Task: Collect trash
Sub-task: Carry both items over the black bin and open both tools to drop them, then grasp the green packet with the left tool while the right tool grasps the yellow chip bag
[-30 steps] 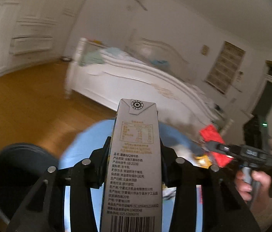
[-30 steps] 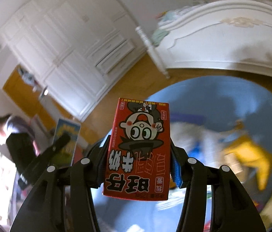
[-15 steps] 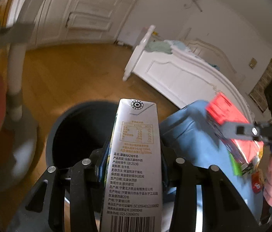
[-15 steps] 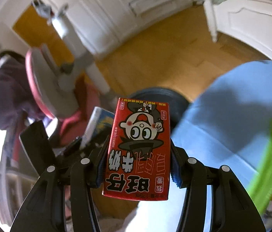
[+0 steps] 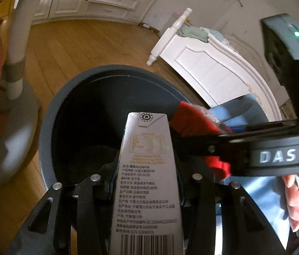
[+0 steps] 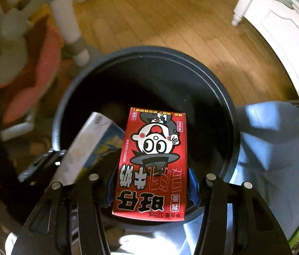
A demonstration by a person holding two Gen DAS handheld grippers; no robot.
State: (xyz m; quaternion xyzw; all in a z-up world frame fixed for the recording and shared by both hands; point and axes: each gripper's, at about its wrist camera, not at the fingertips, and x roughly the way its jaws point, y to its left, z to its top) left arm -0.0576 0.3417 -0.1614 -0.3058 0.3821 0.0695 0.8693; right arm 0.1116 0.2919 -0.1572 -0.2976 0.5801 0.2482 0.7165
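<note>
Wooden flooring [image 6: 170, 17] surrounds a dark round bin [image 6: 145, 57] beside a white bed frame [image 5: 209, 68]. Between the left gripper [image 5: 147, 182] jaws, clamped on its sides, a tall grey milk carton [image 5: 147, 170] runs lengthwise along the fingers, its top over the bin's mouth. The right gripper [image 6: 151, 184] points steeply down, jaws clamped on a red drink box [image 6: 152, 159], long axis also along the fingers, hanging more centrally over the opening. Letting go should probably drop each piece inside; the red box looks better placed.
</note>
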